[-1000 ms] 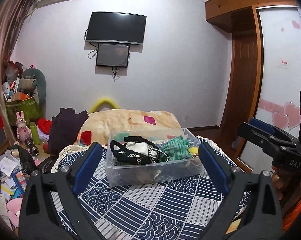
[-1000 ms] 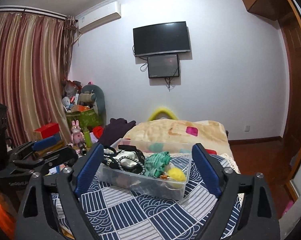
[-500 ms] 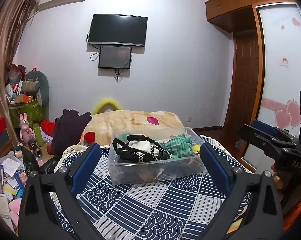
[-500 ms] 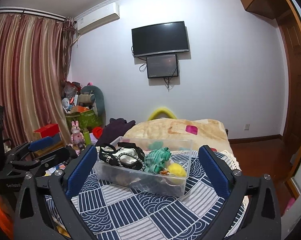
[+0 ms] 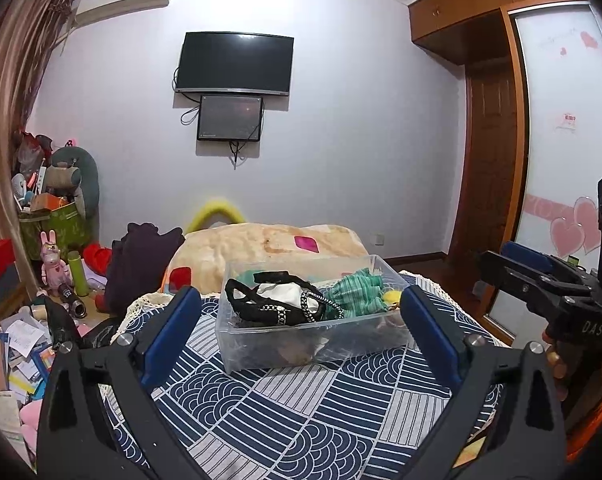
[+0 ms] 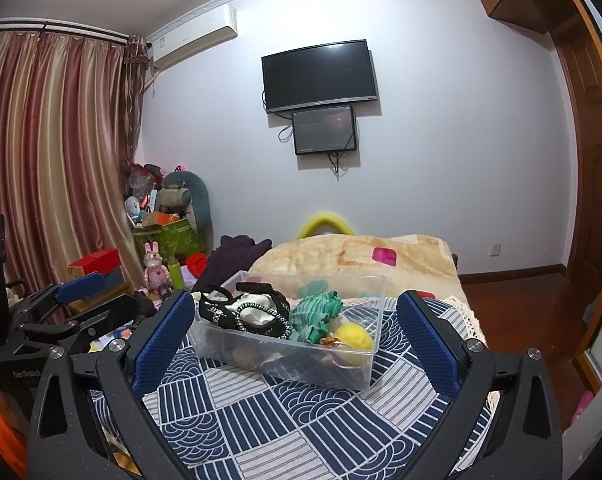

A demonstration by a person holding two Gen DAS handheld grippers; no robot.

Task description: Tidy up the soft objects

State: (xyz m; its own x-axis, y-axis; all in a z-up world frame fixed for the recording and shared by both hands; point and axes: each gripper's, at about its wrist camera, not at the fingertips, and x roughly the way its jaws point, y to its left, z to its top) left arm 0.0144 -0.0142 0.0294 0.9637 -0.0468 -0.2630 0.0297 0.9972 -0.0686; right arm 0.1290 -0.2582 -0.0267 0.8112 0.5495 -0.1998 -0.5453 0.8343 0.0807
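Where clear bin [image 5: 313,344] sits ahead, both hand-held grippers [image 5: 299,328] [image 6: 291,332] spread wide, empty.

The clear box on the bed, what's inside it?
In the clear box lie a black beaded strappy thing, a green striped cloth and a yellow fluffy ball. Something brownish sits underneath, too covered to identify.

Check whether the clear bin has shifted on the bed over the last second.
No. In the left wrist view the clear bin keeps its place just below the pink patch on the beige blanket behind it.
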